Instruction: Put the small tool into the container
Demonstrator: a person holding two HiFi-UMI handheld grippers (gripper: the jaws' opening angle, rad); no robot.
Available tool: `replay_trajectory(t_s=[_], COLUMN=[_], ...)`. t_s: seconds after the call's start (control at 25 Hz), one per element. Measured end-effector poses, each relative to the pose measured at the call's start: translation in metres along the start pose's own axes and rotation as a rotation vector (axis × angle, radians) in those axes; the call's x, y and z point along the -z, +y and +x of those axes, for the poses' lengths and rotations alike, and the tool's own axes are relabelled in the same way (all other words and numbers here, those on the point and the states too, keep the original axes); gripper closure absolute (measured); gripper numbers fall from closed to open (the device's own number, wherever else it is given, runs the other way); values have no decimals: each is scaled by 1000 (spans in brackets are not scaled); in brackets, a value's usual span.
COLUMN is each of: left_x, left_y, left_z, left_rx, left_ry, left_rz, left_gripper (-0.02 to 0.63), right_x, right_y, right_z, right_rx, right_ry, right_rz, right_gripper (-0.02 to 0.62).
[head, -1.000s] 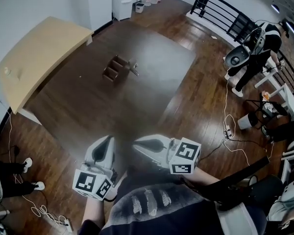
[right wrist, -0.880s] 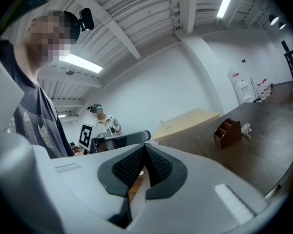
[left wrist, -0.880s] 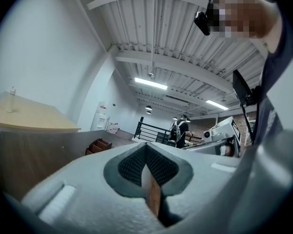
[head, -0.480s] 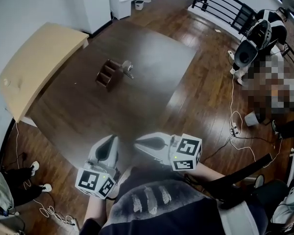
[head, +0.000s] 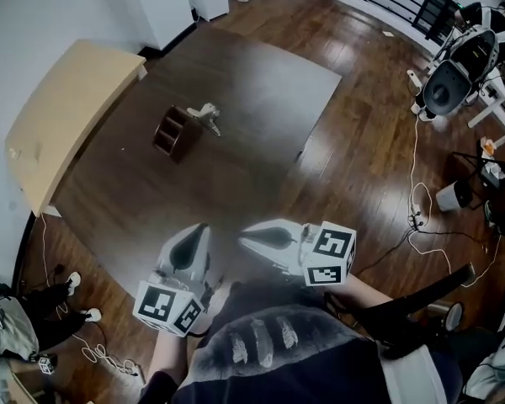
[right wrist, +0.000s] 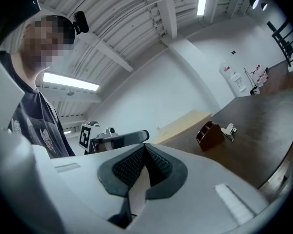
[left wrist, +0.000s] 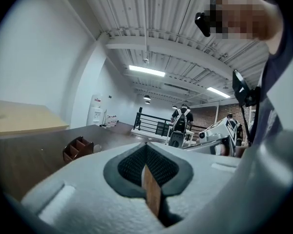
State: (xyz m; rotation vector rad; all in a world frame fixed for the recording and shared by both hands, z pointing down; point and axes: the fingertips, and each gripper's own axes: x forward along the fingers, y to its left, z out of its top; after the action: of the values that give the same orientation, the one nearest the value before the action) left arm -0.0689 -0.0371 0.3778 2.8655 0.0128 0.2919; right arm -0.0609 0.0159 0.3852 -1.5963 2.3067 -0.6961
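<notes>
Now | small tool [head: 206, 116] beside container [head: 170, 133] | left gripper [head: 200, 231], right gripper [head: 244, 237] closed

This is a big open work room, like a lab or a workshop. The floor [head: 362, 133] is dark wood and the walls [head: 50, 7] are plain white. A big dark table [head: 236, 133] stands in the middle, with a light wood table [head: 67, 116] beside it. Cables [head: 421, 225] lie across the floor. A white and black machine [head: 459, 78] stands on a stand near a black railing [head: 412, 2]. Up high, the ceiling has bare beams [left wrist: 185, 48] and long strip lights [left wrist: 146, 71]. Far off there is a brick wall [left wrist: 217, 112].
</notes>
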Motion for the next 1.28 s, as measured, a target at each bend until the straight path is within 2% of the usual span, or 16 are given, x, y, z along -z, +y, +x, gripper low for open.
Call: replay_trajectory(t_s=[0.32,0.44,0.6,0.72,0.92,1.04,1.16,1.28], left_x=[-6,-18,-22,-31,-50,-50,-49,-53], left_y=[-19,-21,-33,-42,-50,-44,-44,-39], left_z=[43,63,82,93,108,112,120,118], left_rx=[-27,-49,-58,-99,-112,-141,-91,-77], left_ry=[32,7,4,-26,-64,-69,-76,-109], left_rz=[12,7,43,73,116,82,21,20], left_gripper=[607,607,607,607,607,608,609,609], right_x=[-13,-24,-30,-32,-37,-37,-38,-45], right_y=[-34,-51,-62,-68,-77,-82,-94,-99], right_z=[-36,-49,-64,-82,-97,-99,-103,-97], right_rx=[-36,-41,-68,-85,-108,-115,-86,-86], right_ry=[-11,-13,-25,-19,-4,15,36,53], right_rz=[60,52,62,66,60,39,11,5], right_gripper=[595,595,595,595,595,595,595,595])
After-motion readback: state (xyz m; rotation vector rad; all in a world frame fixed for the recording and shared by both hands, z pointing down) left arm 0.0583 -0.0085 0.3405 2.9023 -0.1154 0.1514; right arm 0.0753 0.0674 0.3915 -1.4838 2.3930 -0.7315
